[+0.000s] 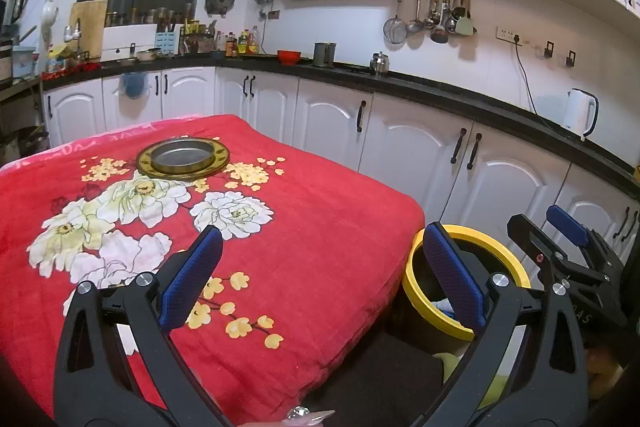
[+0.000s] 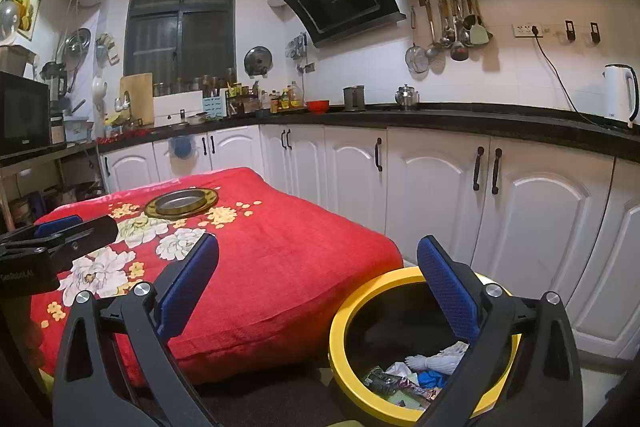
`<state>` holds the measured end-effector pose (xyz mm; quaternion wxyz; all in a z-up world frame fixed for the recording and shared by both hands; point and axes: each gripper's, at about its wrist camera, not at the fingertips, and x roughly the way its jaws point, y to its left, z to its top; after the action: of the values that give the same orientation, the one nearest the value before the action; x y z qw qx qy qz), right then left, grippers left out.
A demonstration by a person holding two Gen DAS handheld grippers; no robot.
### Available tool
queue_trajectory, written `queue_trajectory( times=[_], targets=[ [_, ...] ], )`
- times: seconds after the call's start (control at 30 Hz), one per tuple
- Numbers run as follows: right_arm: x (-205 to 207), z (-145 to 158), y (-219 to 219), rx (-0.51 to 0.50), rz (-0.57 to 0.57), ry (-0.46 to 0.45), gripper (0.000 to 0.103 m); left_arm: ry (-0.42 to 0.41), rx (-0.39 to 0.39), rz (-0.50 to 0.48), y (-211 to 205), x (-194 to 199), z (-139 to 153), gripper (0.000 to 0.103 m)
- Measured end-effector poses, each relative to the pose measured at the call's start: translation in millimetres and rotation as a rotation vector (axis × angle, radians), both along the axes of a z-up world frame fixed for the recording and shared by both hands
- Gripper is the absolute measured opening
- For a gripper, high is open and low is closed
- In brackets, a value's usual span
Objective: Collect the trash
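Trash [image 2: 412, 379] piled inside yellow-rimmed bin [image 2: 340, 311] beside red floral blanket [image 2: 280, 267]. Left gripper [image 1: 322, 279], right gripper [image 2: 318, 283] both wide open, empty. Risk: blanket seems clear, stray scraps possibly missed.

A red blanket [image 2: 280, 267] printed with white and yellow flowers covers the table, a brass-and-grey dish [image 2: 182, 202] at its 11 o'clock. At 4 o'clock, a yellow-rimmed bin [image 2: 340, 339] with black inside holds white, blue and green trash [image 2: 416, 375]. Both grippers are black with blue pads [image 2: 186, 285]. White cabinets [image 2: 436, 187] carry black handles under a black counter [image 2: 480, 119].
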<state>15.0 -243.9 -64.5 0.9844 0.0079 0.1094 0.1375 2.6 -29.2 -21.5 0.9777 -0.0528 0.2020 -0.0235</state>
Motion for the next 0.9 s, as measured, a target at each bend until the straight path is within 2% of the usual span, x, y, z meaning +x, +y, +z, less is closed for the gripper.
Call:
queue_trajectory(
  times=[0.9],
  targets=[
    [1.1,-0.8,-2.4,0.006,-0.002,0.000,0.097,-0.002,0.003,0.005,-0.4,-0.7,0.9,0.092]
  ],
)
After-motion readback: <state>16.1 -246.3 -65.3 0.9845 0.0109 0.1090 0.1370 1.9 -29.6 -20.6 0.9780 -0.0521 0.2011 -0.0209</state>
